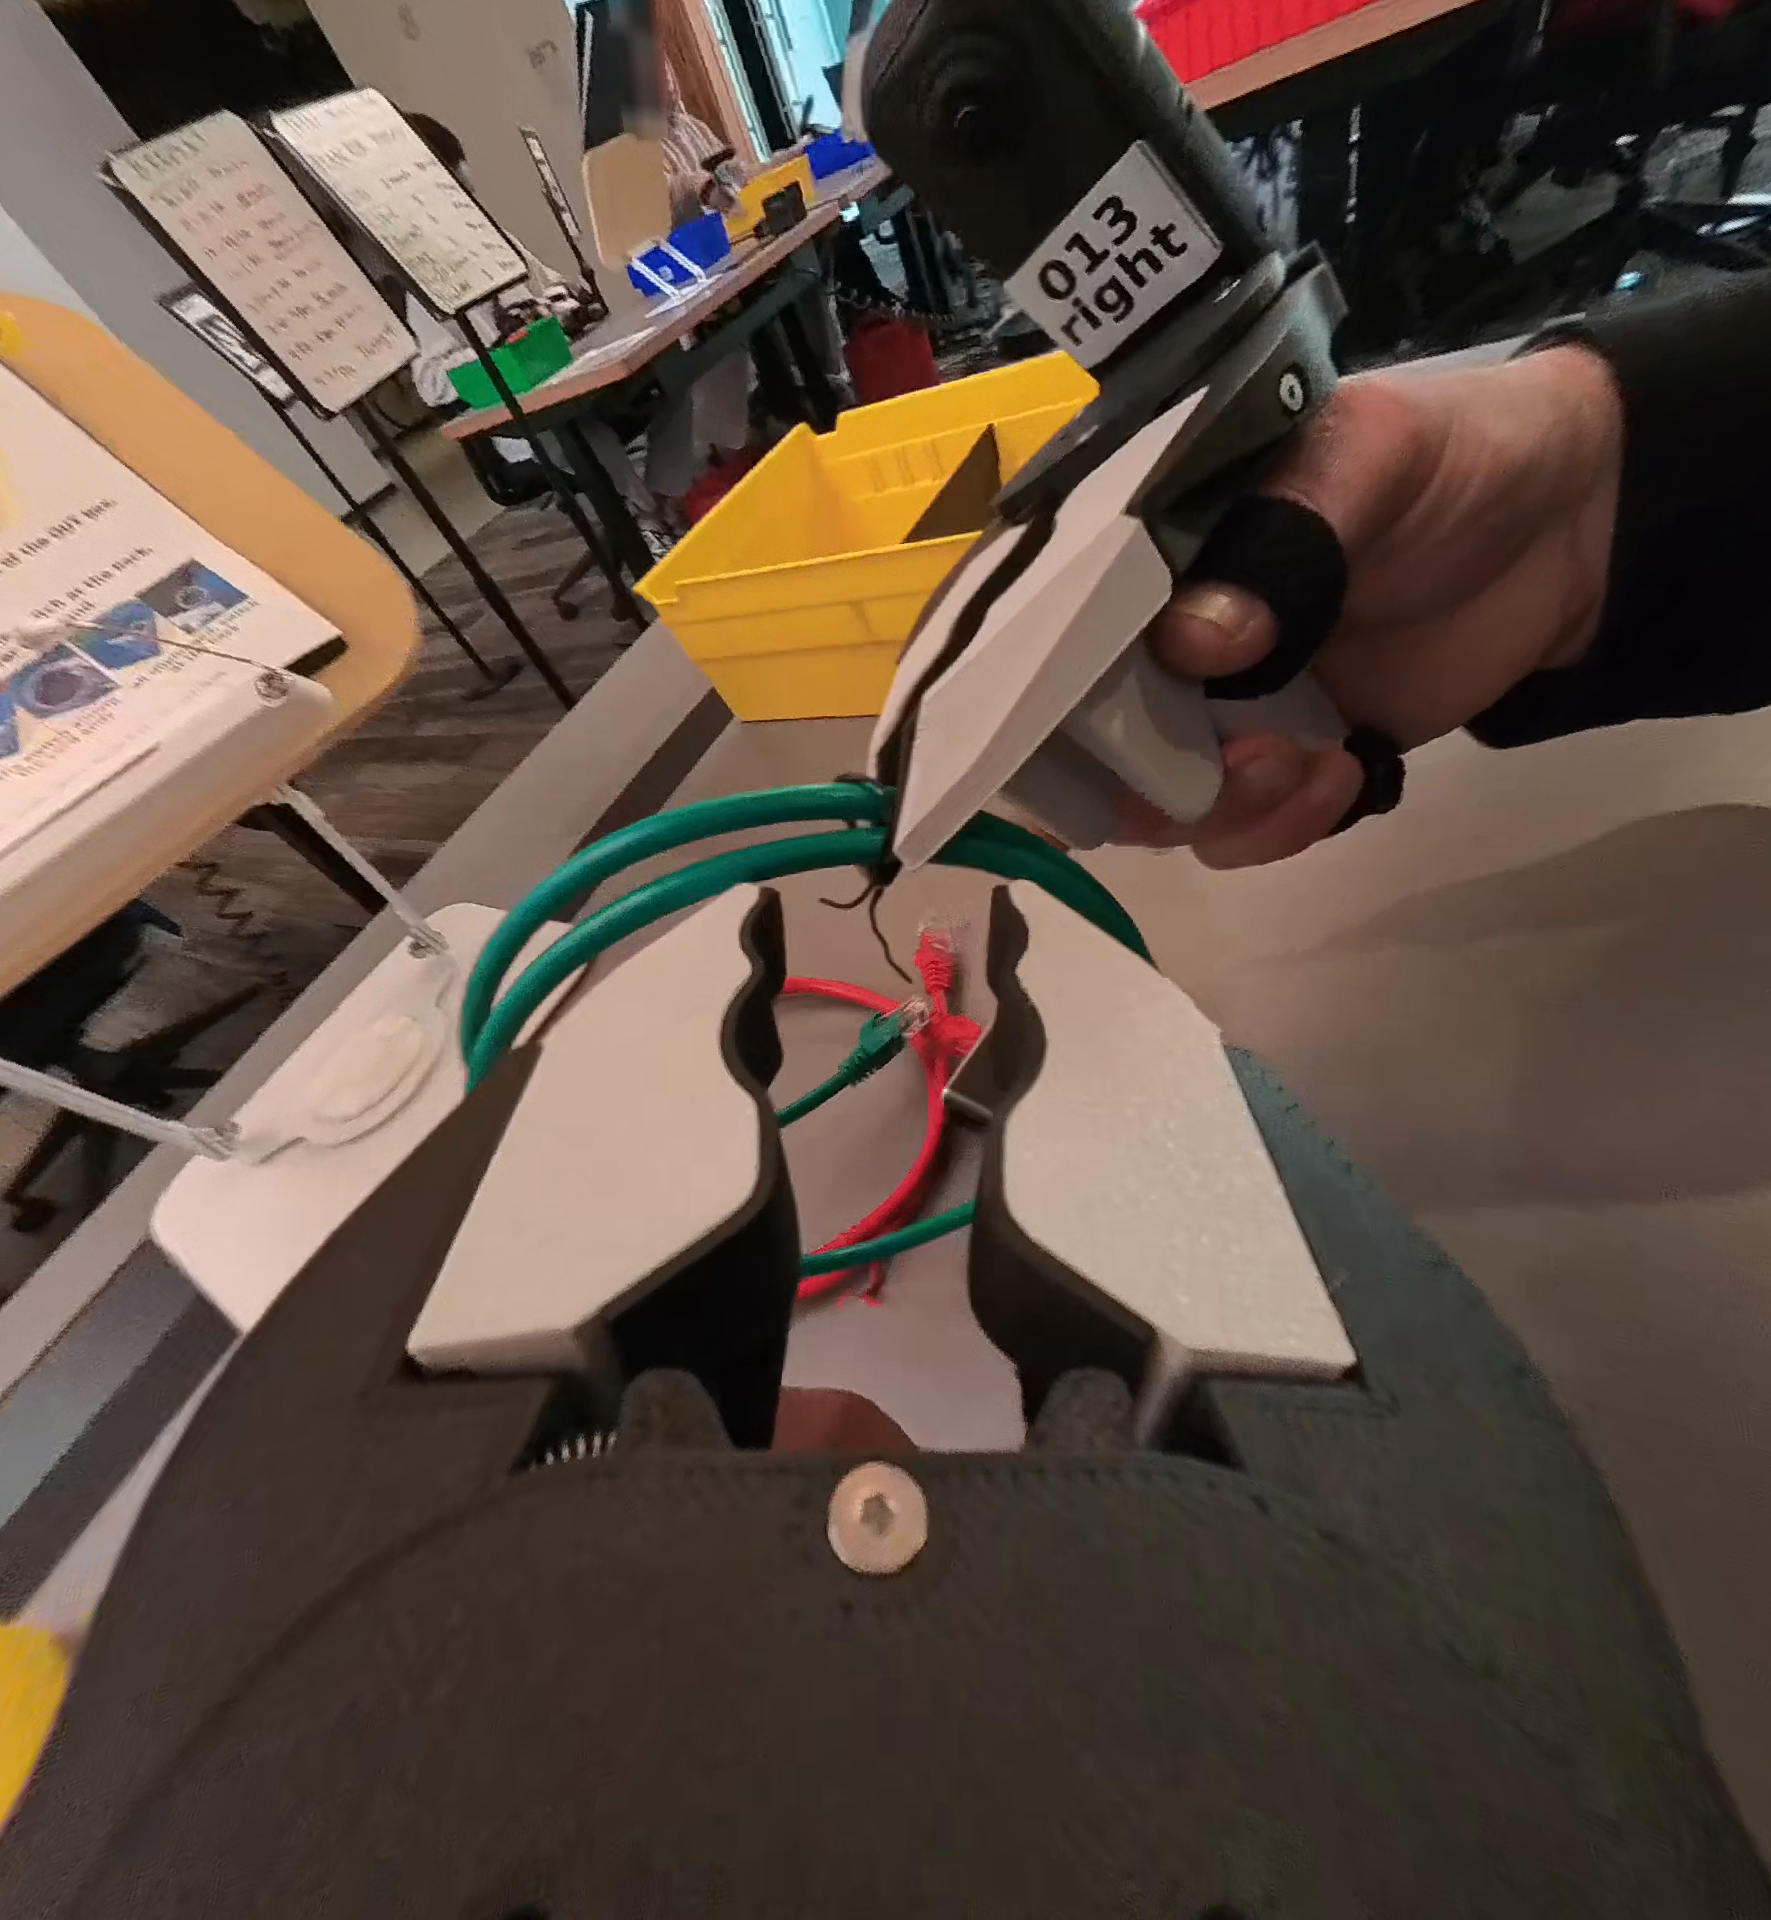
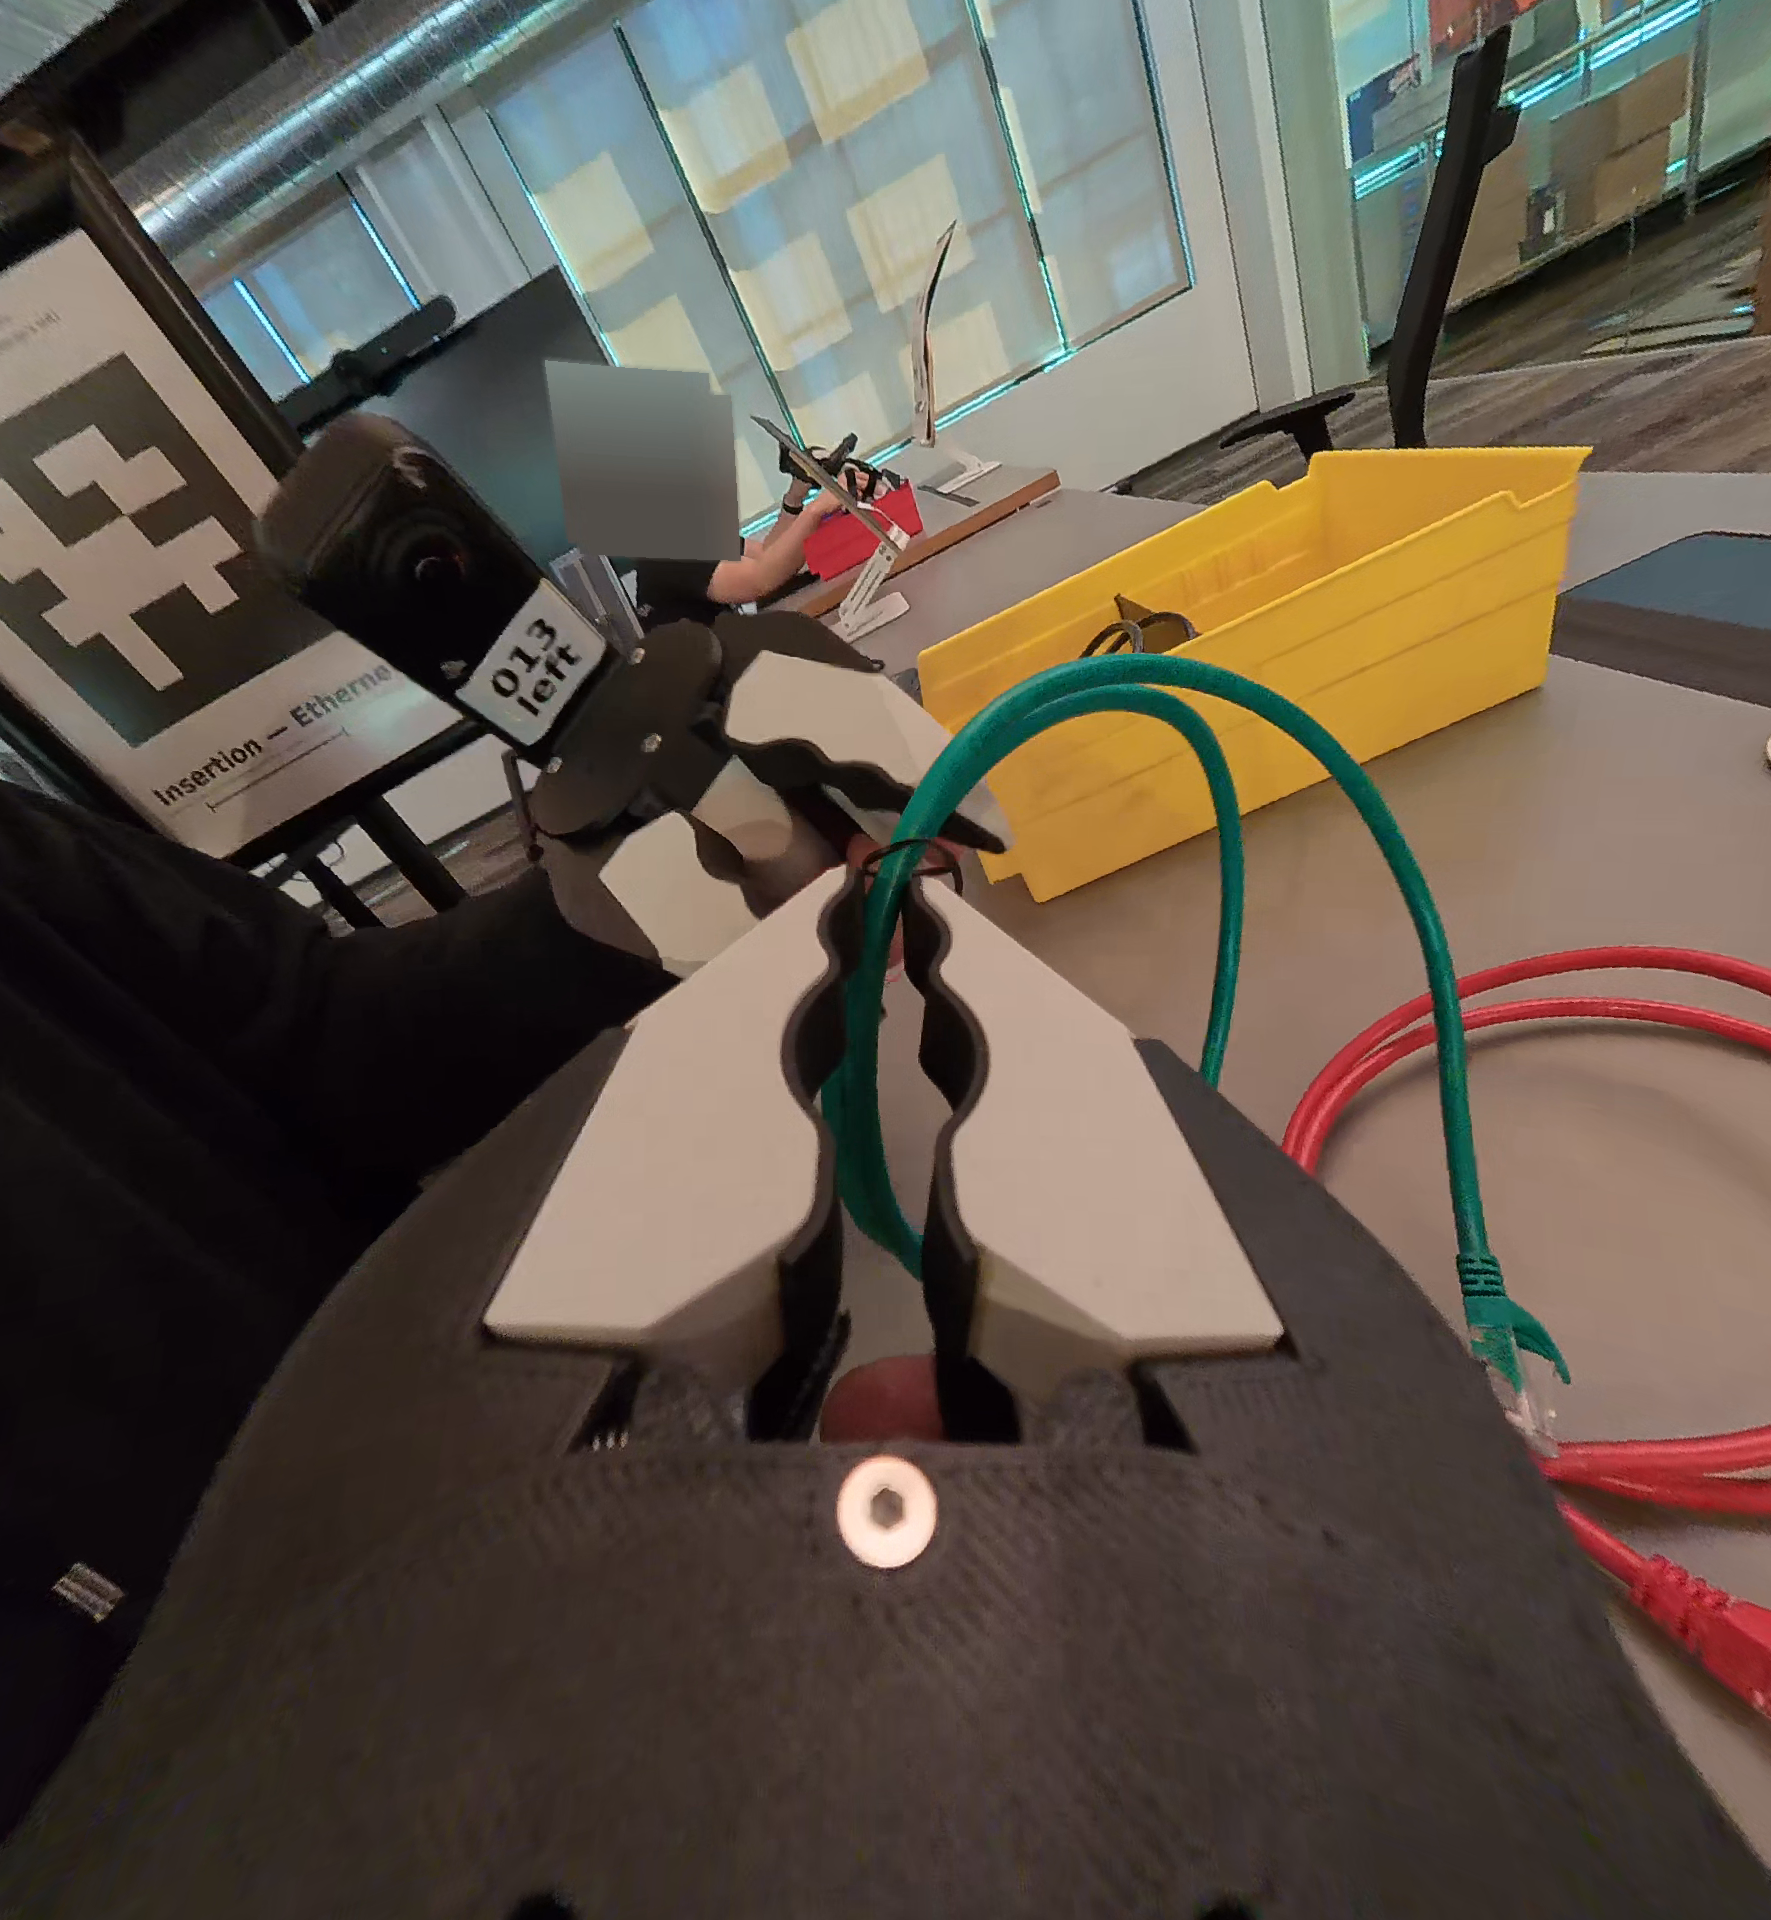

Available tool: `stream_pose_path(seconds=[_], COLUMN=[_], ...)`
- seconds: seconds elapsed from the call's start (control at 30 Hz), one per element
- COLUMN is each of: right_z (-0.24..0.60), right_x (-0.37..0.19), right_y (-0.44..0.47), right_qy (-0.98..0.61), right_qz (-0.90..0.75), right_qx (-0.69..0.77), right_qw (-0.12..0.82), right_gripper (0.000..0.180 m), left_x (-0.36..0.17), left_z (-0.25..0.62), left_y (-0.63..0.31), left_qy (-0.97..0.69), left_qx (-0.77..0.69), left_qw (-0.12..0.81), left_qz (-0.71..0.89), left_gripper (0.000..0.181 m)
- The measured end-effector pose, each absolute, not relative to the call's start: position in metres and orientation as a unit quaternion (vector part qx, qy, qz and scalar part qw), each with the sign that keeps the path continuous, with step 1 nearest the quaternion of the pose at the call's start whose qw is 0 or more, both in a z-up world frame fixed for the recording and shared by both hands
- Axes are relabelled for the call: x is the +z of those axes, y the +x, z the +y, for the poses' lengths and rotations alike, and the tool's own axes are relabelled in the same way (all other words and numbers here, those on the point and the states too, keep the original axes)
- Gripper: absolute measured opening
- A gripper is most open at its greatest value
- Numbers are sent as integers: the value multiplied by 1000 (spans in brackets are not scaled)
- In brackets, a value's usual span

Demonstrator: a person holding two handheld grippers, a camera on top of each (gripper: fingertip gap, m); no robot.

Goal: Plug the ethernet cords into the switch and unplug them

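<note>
A green ethernet cord [image 1: 652,842] is coiled in loops and bound by a black twist tie [image 1: 876,904]. My right gripper [image 2: 886,883] is shut on the green cord [image 2: 1307,748] at the tie and holds it above the grey table [image 1: 1483,1039]; it also shows in the left wrist view [image 1: 896,847]. A green plug [image 2: 1483,1288] hangs free. My left gripper [image 1: 886,914] is open just below the tie, holding nothing; one of its fingers [image 2: 819,707] shows behind the cord. A coiled red cord [image 2: 1587,997] lies on the table, also seen between my left fingers [image 1: 928,1132]. No switch is in view.
A yellow bin [image 1: 808,582] [image 2: 1276,644] stands on the table beyond the cords. A tilted instruction sheet on a clear stand [image 1: 81,675] sits at the table's left edge. A person works at a far table. A marker board [image 2: 102,540] and an office chair [image 2: 1432,260] stand behind. Only a small space, under 4 cm, lies between the two pairs of fingers.
</note>
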State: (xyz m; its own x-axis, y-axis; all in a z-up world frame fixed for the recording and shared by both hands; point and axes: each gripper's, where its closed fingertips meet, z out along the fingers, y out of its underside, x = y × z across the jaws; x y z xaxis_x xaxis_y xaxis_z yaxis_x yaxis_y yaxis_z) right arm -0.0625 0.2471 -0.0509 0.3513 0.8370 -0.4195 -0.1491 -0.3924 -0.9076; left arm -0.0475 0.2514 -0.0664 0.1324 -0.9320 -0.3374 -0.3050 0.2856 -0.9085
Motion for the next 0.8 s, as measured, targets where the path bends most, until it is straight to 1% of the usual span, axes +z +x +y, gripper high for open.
stream_pose_path(seconds=[0.07, 0.13, 0.2, 0.3, 0.33, 0.47, 0.63, 0.8], right_z=[246, 245, 244, 243, 243, 244, 243, 244], right_x=[-50, -50, -49, -49, -49, -48, -46, -47], right_y=[-62, -64, -64, -63, -62, -61, -64, -64], right_qy=[-658, -656, -650, -649, -650, -651, -652, -656], right_qz=[-256, -257, -253, -253, -253, -252, -259, -262], right_qx=[518, 522, 533, 535, 534, 531, 522, 510], right_qw=[484, 481, 479, 477, 478, 480, 485, 491], right_gripper=[4, 4, 4, 4, 4, 4, 5, 6], left_x=[-73, -73, -71, -72, -70, -66, -66, -65], left_z=[250, 251, 249, 251, 251, 252, 247, 248], left_y=[-45, -42, -39, -38, -38, -41, -43, -46], left_qy=[-525, -526, -518, -514, -511, -510, -515, -523], left_qx=[-296, -304, -315, -302, -306, -314, -345, -354], left_qw=[535, 547, 557, 569, 573, 579, 557, 551], left_qz=[592, 576, 568, 567, 563, 553, 553, 546], left_gripper=[40, 37, 31, 18, 11, 8, 1, 1])
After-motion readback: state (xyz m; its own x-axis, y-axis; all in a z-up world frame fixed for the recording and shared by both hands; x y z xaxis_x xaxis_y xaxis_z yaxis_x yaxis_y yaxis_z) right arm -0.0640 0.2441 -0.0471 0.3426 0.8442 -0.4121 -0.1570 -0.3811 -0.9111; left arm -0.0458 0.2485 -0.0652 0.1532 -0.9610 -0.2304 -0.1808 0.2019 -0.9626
